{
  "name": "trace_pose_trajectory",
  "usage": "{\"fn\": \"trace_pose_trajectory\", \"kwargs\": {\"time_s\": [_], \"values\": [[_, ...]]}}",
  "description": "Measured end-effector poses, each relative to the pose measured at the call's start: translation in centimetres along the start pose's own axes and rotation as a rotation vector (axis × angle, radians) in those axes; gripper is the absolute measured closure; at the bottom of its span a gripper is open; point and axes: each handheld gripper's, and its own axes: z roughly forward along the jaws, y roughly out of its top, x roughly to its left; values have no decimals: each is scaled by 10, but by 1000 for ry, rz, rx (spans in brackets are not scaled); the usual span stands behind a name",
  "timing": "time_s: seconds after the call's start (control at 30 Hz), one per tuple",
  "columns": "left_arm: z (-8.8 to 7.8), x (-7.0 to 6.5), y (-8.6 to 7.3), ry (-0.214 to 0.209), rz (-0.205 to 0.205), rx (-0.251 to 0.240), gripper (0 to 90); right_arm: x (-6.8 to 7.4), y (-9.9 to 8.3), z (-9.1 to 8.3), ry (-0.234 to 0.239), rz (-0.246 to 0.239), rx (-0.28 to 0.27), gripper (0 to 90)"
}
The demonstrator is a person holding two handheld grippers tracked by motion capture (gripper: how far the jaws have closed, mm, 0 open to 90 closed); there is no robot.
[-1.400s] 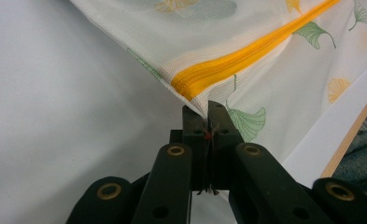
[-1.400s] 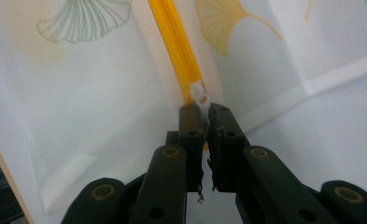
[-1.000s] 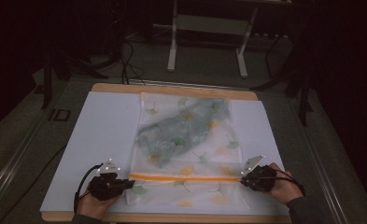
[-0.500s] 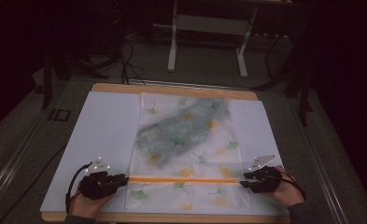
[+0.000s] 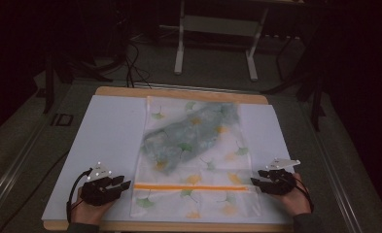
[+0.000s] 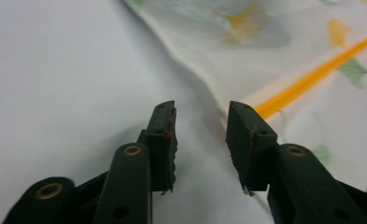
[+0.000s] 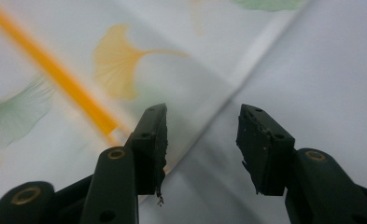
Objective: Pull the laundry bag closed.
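I have just been opening both the left claw (image 5: 122, 184) and right claw (image 5: 254, 180), nothing between either; I withdraw level, leaving the bag (image 5: 194, 160) flat near the surface's (image 5: 111, 126) front edge.

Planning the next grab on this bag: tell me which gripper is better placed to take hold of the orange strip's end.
Right, narrowly. The right gripper is open almost at the orange strip; the left gripper, also open, sits off the bag edge.
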Motion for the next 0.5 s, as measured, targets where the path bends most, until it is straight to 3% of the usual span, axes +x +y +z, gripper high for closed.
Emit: {"fn": "trace_pose_trajectory", "kwargs": {"time_s": [0.03,0.07,0.17,0.2,0.23,0.33,0.4,0.43,0.5], "values": [[2,1,-1,74,4,5,602,0,0,0,0,0,0,514],[3,2,-2,96,1,4,568,-2,-7,5,-27,71,-40,505],[5,8,-4,155,-32,-14,557,-1,-11,8,-44,88,-65,499],[5,8,-4,155,-32,-14,547,-1,-11,8,-44,88,-65,499],[6,14,-5,221,-59,-25,540,1,-13,9,-62,100,-82,486],[8,23,-6,271,-77,-35,530,4,-14,10,-69,101,-99,471],[8,23,-6,271,-77,-35,528,5,-14,12,-75,94,-95,471],[12,33,-10,317,-120,-15,504,7,-14,13,-79,96,-100,459],[12,36,-10,358,-136,-26,459,7,-13,14,-87,103,-99,450]]}}
